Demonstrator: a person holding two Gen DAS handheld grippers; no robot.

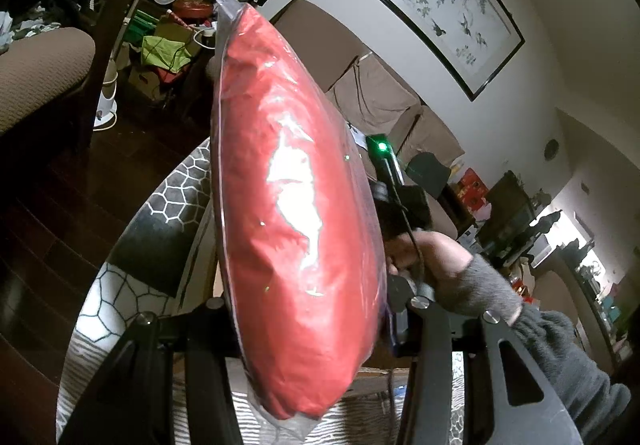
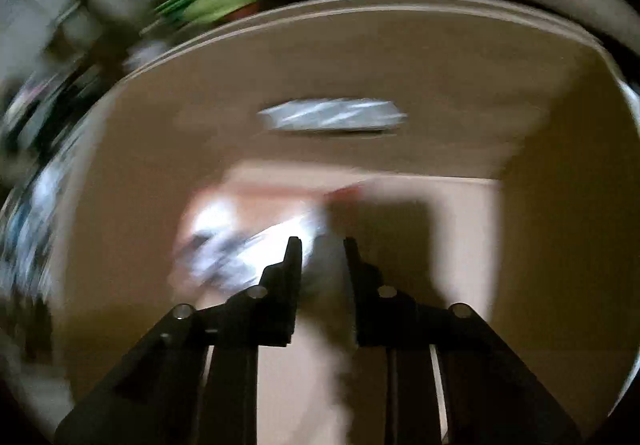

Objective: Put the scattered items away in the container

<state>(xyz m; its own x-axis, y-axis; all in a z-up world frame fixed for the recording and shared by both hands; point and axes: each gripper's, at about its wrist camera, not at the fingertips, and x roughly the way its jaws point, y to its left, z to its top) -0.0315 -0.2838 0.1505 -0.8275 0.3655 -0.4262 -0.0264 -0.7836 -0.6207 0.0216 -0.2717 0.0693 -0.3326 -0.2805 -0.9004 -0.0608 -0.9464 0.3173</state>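
A cluttered living room fills the left wrist view: a brown sofa (image 1: 376, 93) stands against a white wall under a black-framed ink painting (image 1: 432, 1), and a grey rug with a white honeycomb pattern (image 1: 160, 205) lies on the dark wooden floor (image 1: 48, 213). The left gripper (image 1: 316, 325) pinches a bulging clear plastic bag stuffed with red fabric (image 1: 296, 185), which stands upright between its black fingers and hides much of the room. Beside the bag, a hand in a grey fuzzy sleeve (image 1: 436, 257) grasps the handle of the other device, whose green light (image 1: 383, 146) glows.

The right wrist view is heavily blurred. It looks down into a brown cardboard box (image 2: 400, 65), whose far wall bears a strip of shiny tape (image 2: 332, 115). A crumpled white and grey packet (image 2: 240, 241) lies on the box floor, just beyond the left finger. The right gripper (image 2: 320, 245) hangs inside the box with its fingers a narrow gap apart; nothing shows clearly clamped between them.
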